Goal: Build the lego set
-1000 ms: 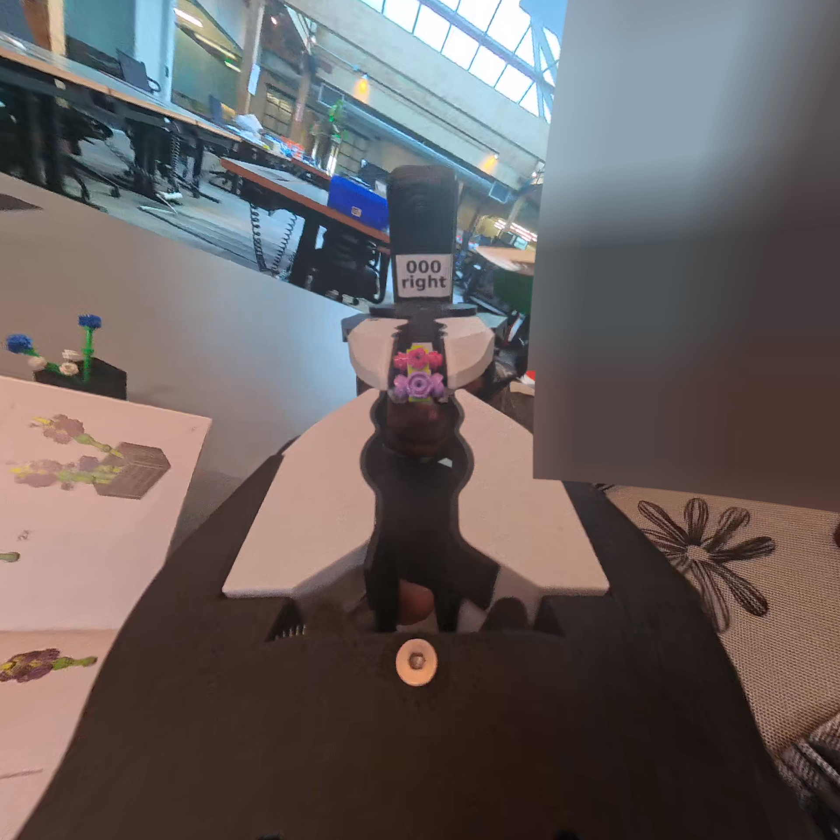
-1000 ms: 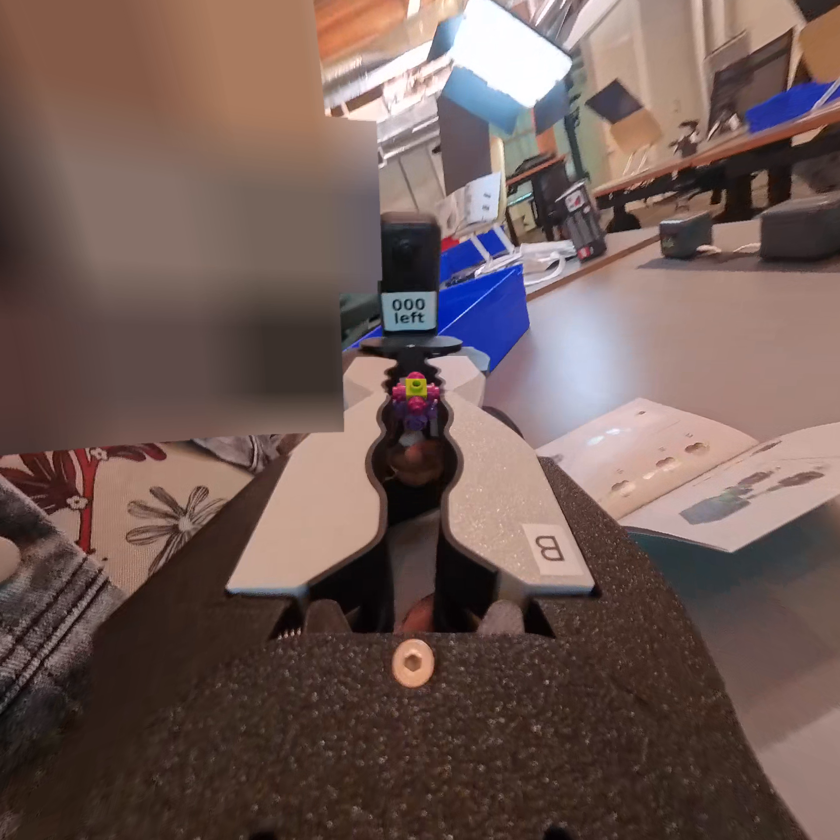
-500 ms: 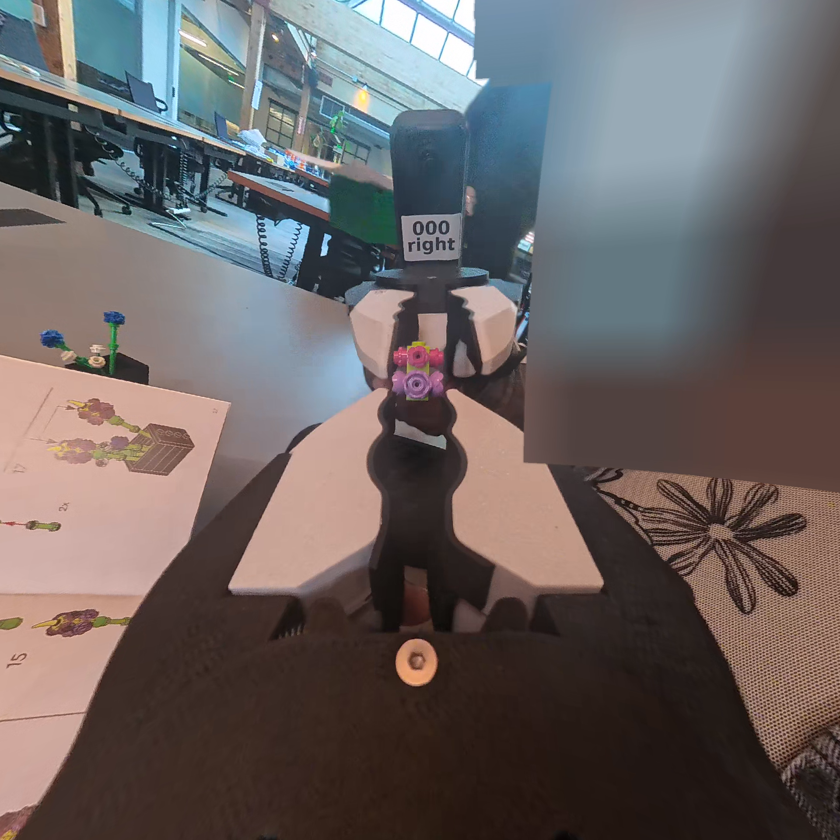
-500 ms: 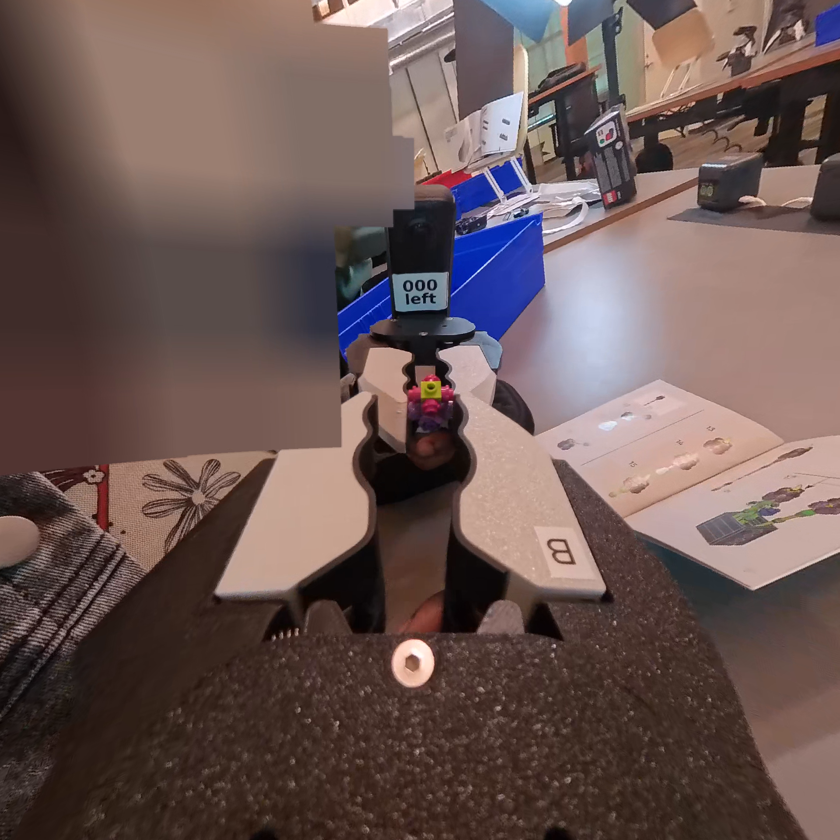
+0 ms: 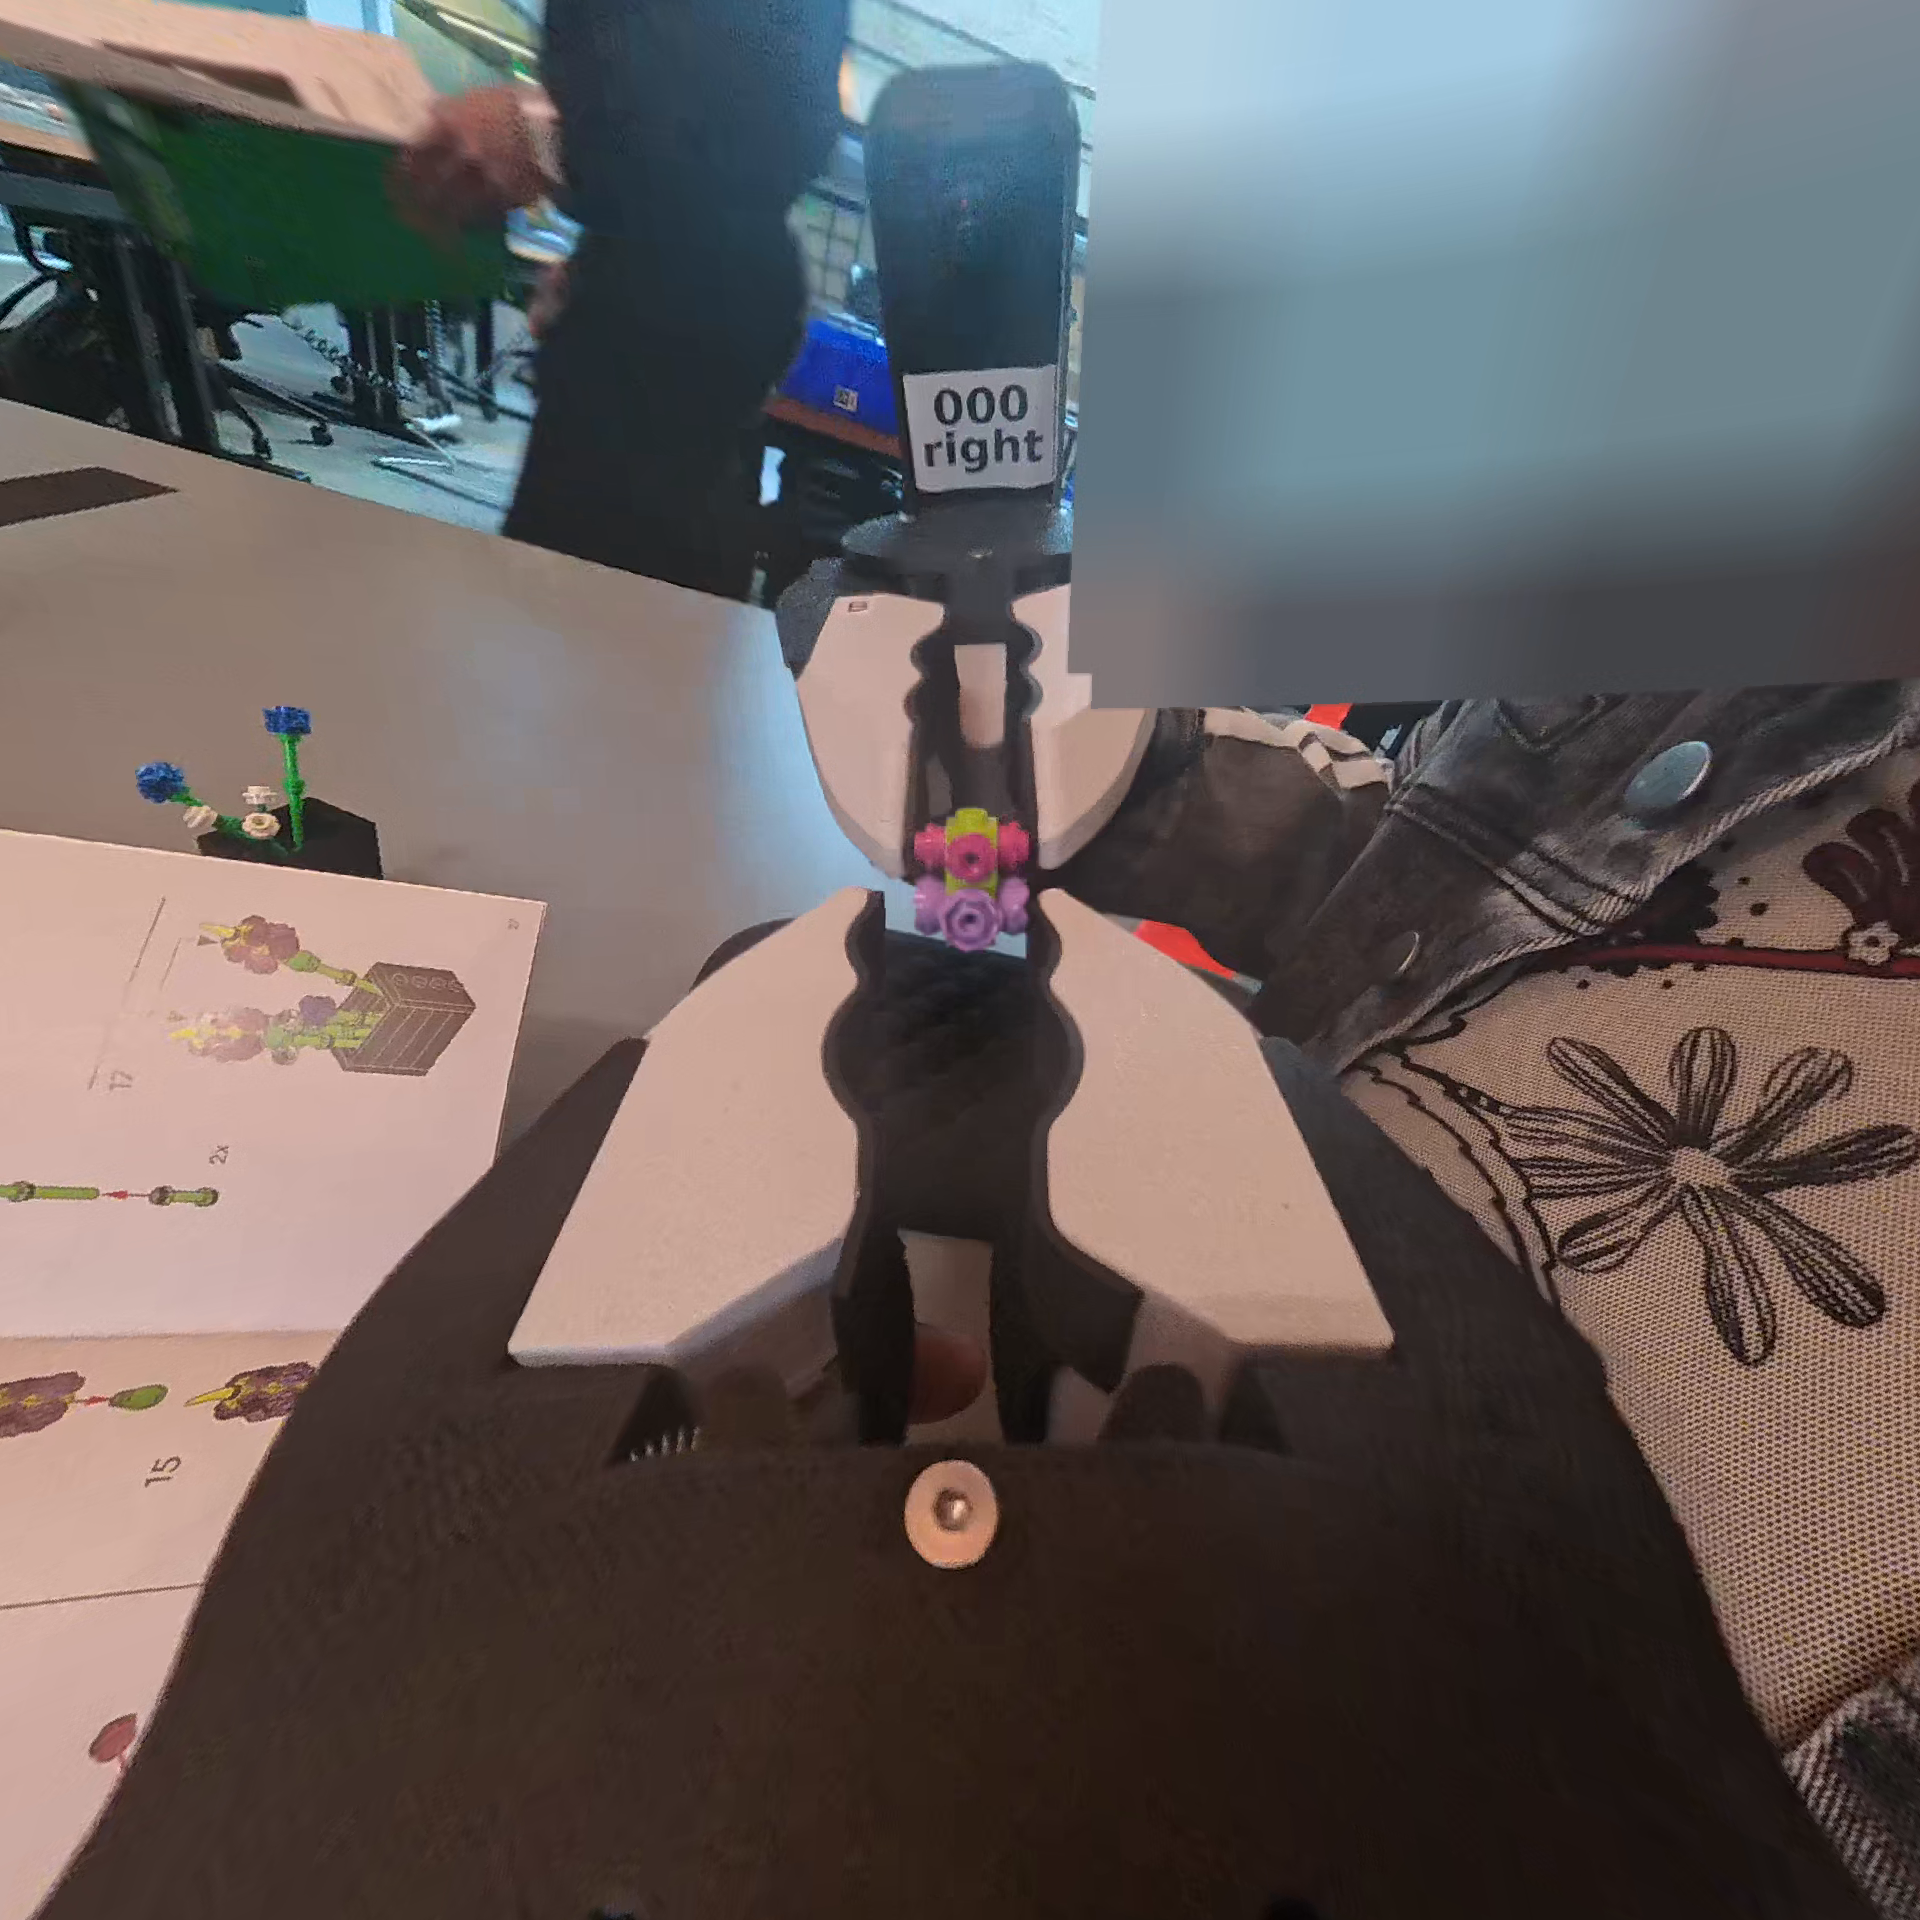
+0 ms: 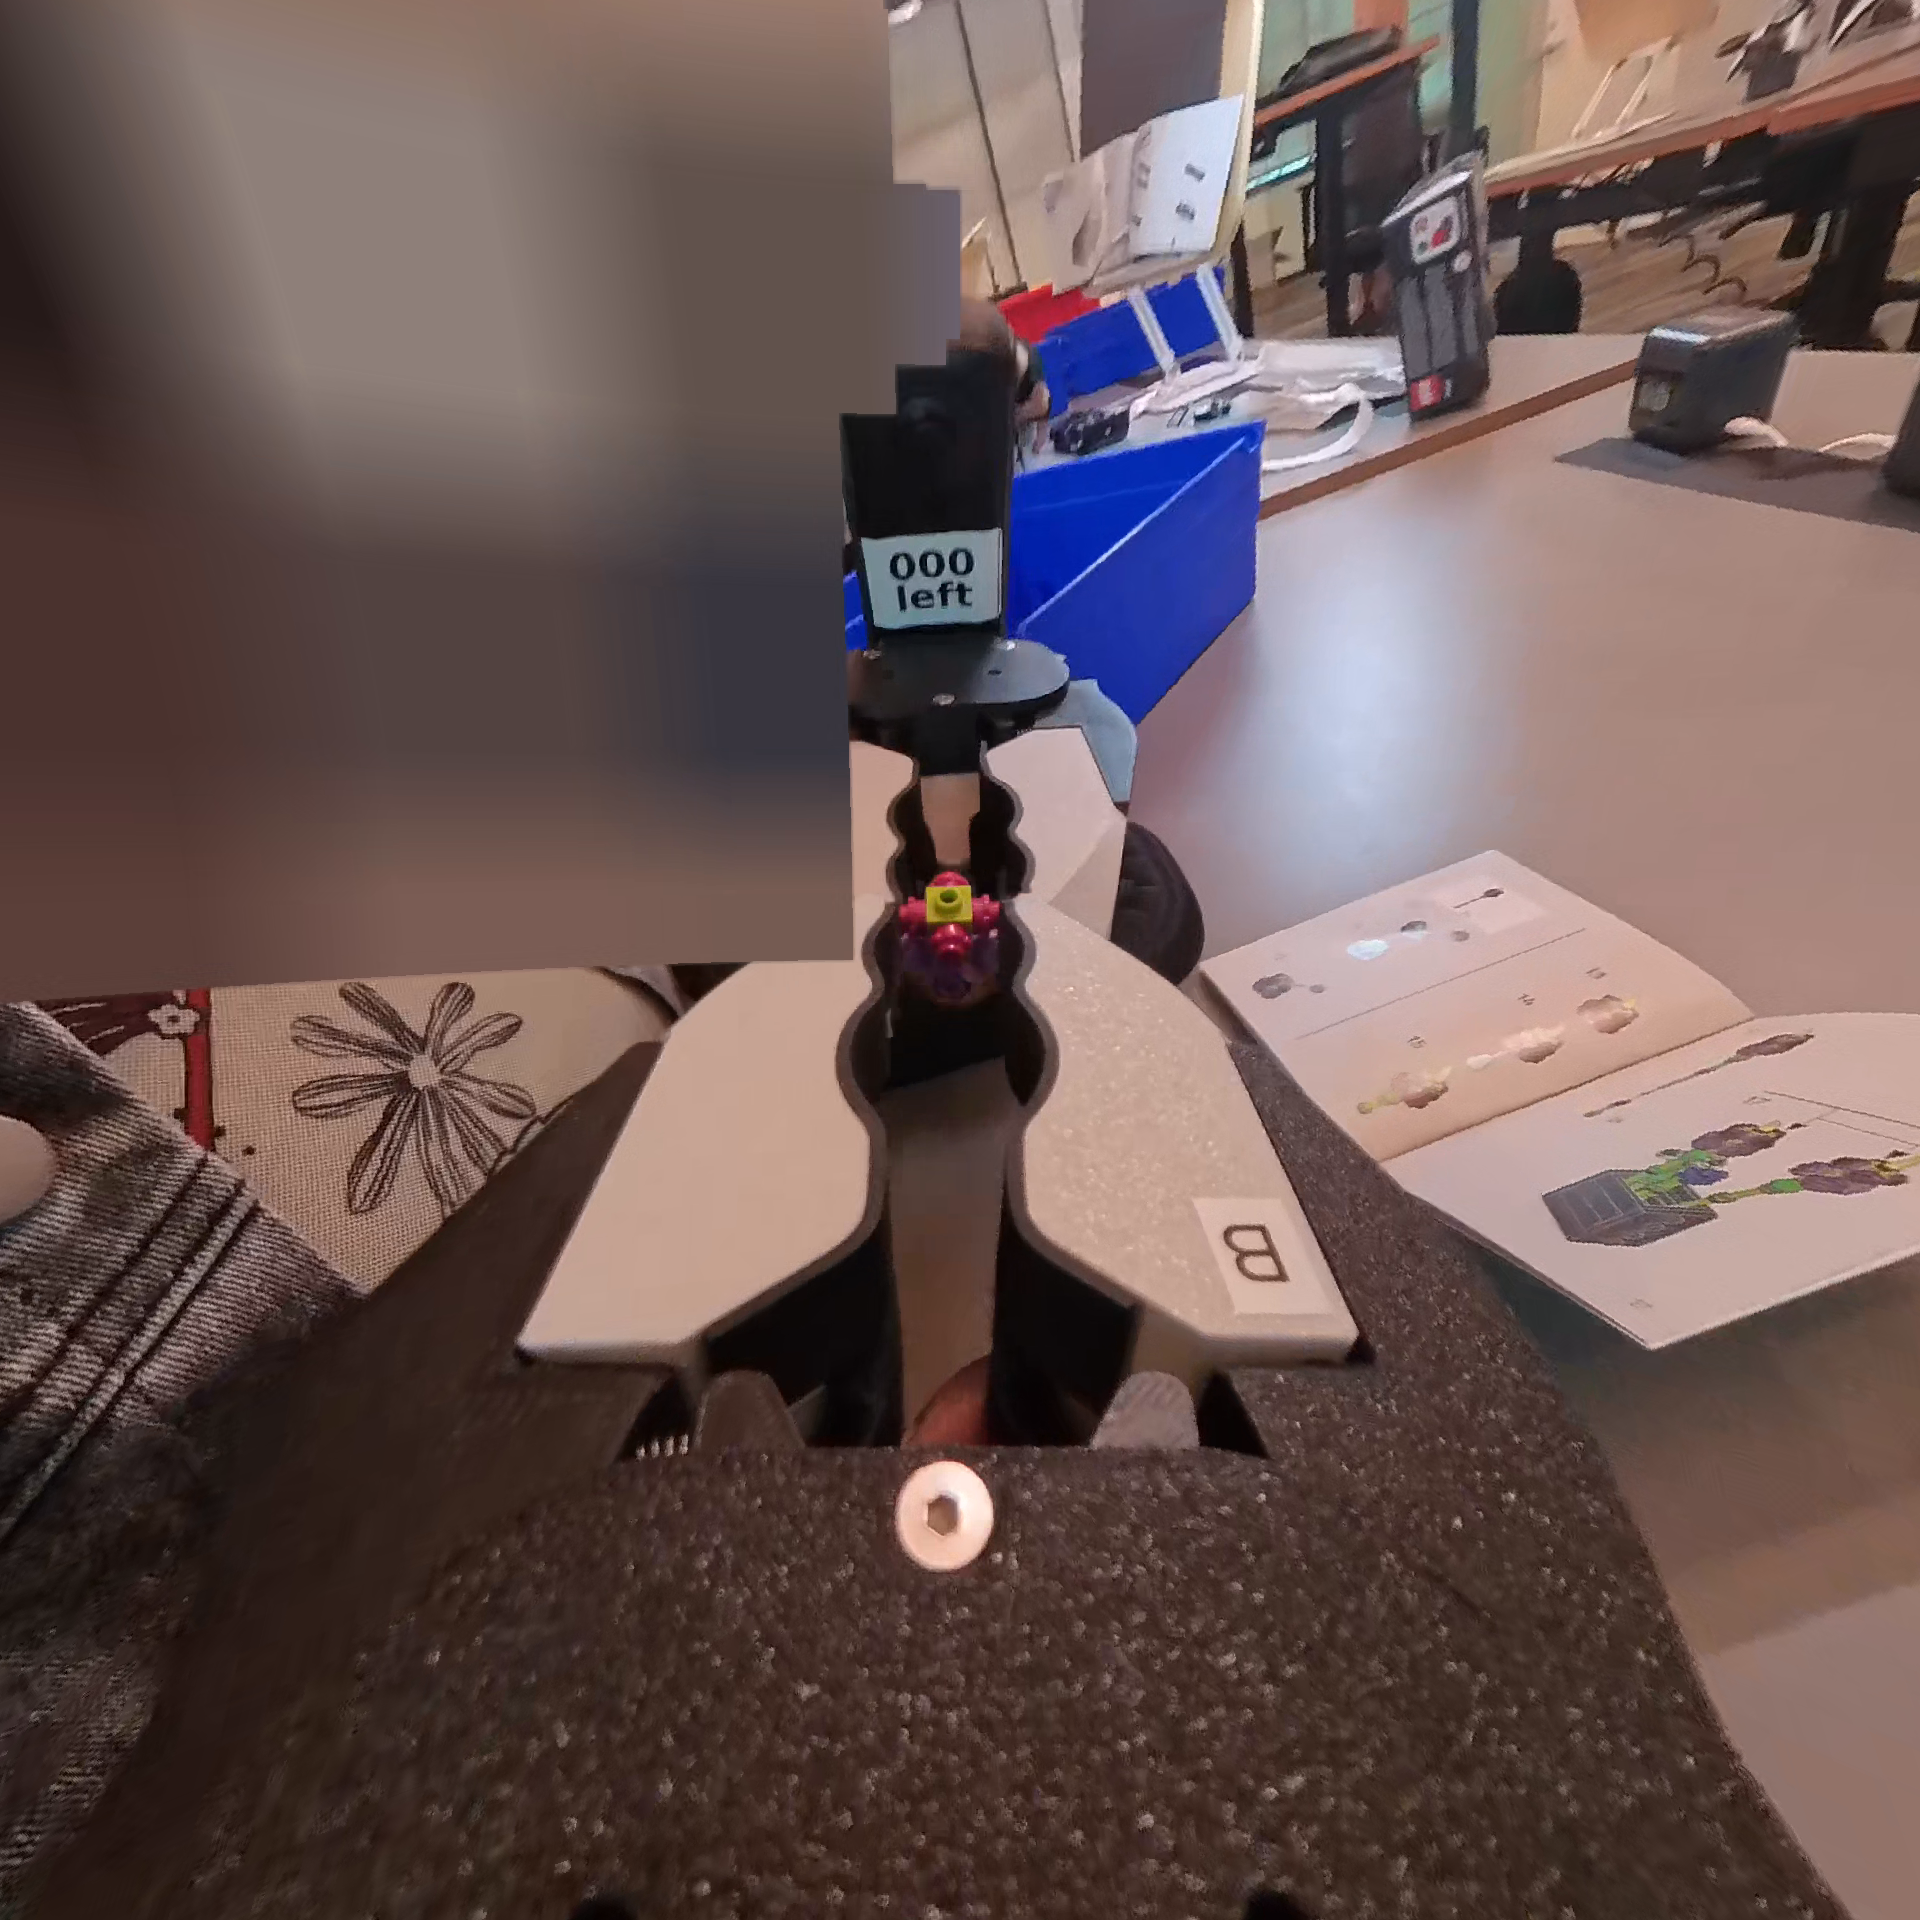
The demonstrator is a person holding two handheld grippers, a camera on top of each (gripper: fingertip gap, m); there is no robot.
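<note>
A small lego flower cluster (image 5: 968, 883) of pink and purple blossoms on a lime block is held in the air between my two grippers, which face each other tip to tip. My left gripper (image 5: 961, 912) is shut on its purple end. My right gripper (image 6: 951, 935) is shut on the pink and lime end (image 6: 948, 906). The right gripper also shows in the left wrist view (image 5: 971, 821), and the left gripper in the right wrist view (image 6: 951, 831). A black lego base with blue and white flowers (image 5: 281, 821) stands on the table at the left.
An open instruction booklet (image 5: 260, 1039) lies on the grey table (image 5: 499, 686); it also shows in the right wrist view (image 6: 1558, 1101). A person in a floral shirt and denim jacket (image 5: 1662, 1143) is close behind. A blue bin (image 6: 1132, 561) stands beyond. Another person (image 5: 675, 260) carries a green box. My left and right fingertips are right by each other.
Both grippers have tilted down toward the table together, with the flower cluster still held between them. A person with a green box has walked into the background.
</note>
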